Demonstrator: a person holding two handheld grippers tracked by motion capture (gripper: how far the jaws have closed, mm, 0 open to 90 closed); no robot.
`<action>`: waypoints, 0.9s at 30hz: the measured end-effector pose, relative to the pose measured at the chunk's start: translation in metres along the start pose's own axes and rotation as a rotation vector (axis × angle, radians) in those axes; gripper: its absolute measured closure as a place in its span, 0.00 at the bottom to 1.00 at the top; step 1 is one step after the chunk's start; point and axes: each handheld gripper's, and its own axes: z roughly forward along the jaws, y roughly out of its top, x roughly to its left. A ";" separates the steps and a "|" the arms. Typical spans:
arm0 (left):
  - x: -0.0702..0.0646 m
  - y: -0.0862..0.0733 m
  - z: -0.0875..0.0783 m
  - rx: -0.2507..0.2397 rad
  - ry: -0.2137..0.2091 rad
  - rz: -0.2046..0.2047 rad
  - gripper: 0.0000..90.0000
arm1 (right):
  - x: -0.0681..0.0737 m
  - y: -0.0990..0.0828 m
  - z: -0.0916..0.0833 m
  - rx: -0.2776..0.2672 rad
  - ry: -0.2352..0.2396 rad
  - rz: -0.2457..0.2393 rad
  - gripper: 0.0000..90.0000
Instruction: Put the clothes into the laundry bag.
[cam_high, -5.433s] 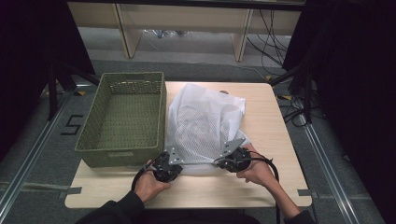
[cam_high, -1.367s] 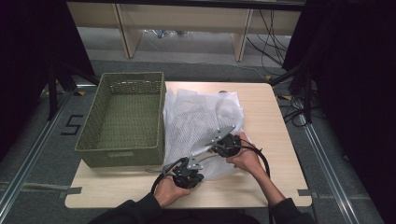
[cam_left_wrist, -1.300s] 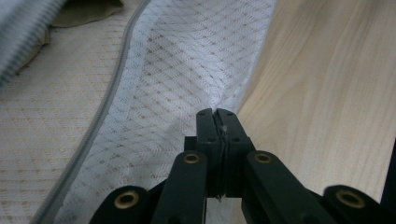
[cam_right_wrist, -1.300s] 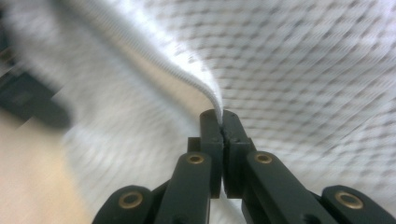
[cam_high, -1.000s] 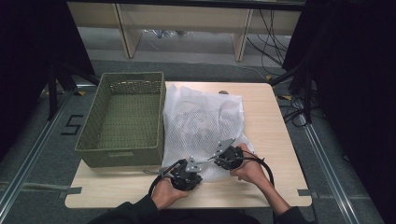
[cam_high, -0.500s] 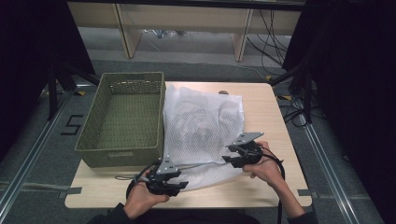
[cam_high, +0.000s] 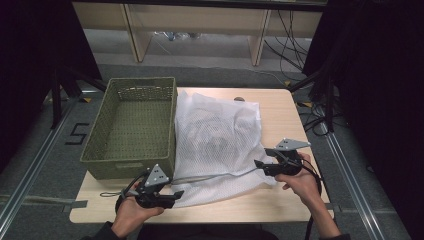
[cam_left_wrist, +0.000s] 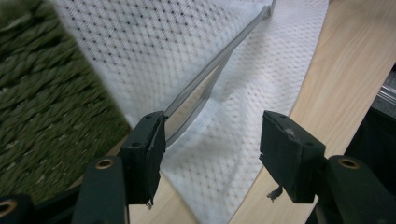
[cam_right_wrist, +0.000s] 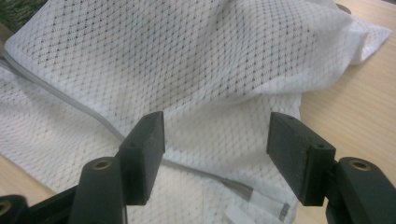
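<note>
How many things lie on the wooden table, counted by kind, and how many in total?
White mesh laundry bag with grey zipper: 1
Green woven rectangular basket: 1
Total: 2

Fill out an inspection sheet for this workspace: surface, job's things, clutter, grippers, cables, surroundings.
Surface: light wooden table, bare along its right side.
Job's things: white mesh laundry bag lying flat, its grey zipper edge along the near side; empty green woven basket beside it on the left.
Clutter: nothing seen.
Grippers: left gripper by the bag's near left corner, right gripper at its near right edge; both have just been opening, their fingers spread with nothing pinched between them.
Cables: a black cable trails from the right gripper; more cables lie on the floor beyond the table.
Surroundings: black curtains at both sides, wooden shelf frame behind.
</note>
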 end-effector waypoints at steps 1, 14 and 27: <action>0.001 -0.001 -0.002 0.003 0.007 0.000 0.45 | 0.000 -0.002 -0.002 0.004 0.004 0.002 0.42; 0.007 -0.012 -0.003 -0.049 -0.037 0.007 0.23 | 0.010 -0.032 -0.013 0.035 0.011 0.028 0.40; -0.004 -0.022 -0.013 -0.033 -0.033 0.023 0.22 | 0.039 -0.054 -0.027 0.037 0.046 0.019 0.38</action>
